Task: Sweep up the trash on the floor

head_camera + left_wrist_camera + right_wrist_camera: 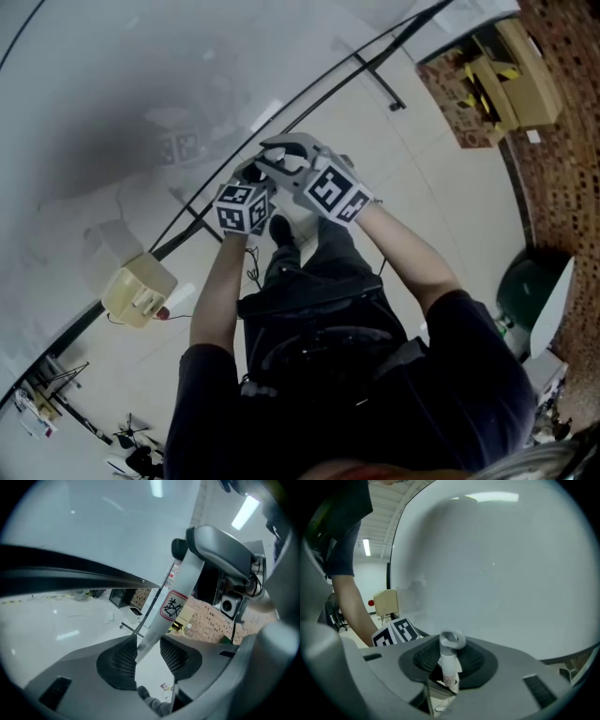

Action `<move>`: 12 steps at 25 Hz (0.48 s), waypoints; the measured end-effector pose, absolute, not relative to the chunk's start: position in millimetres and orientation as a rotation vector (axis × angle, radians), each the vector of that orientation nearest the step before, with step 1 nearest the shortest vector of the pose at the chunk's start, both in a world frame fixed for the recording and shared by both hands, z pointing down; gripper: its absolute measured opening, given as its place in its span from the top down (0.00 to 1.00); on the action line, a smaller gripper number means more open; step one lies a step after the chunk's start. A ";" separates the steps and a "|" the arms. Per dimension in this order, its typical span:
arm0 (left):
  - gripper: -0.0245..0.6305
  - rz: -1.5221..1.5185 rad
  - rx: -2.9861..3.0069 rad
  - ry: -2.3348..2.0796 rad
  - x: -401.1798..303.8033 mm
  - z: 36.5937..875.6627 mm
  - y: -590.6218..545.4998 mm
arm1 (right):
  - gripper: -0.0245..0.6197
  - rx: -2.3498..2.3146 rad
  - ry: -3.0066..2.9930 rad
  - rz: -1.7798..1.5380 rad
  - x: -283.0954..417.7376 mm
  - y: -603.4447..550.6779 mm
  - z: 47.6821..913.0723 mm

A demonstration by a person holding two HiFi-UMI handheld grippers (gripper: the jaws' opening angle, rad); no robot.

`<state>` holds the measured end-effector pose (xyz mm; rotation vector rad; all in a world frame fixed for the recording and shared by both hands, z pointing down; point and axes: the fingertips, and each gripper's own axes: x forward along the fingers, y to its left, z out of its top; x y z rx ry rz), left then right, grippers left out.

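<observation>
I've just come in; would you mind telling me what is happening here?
A person is handling a long white pole with a red-bordered label, apparently a sweeping tool's handle. The right gripper is clamped on its looped top end; the left gripper sits lower, jaws open around the shaft. The tool's head is out of view.

There are two hand-held grippers (147,656) (447,663), one white handle (180,588) and one beige box (138,291).

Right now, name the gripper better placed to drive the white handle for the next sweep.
Right. The right gripper is clamped on the white handle just below its looped end. The left gripper only straddles it, jaws apart, and would likely have to close first.
</observation>
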<state>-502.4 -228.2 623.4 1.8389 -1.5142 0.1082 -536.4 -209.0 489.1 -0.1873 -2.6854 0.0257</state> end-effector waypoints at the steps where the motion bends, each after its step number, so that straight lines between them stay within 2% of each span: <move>1: 0.72 0.057 1.803 -1.517 -506.0 623.4 -222.2 | 0.78 -0.190 -2.688 0.034 -539.3 -206.5 489.4; 12: 0.74 0.054 1.654 -1.558 -507.5 645.4 -191.2 | 0.77 -0.299 -2.681 0.092 -560.4 -190.7 494.9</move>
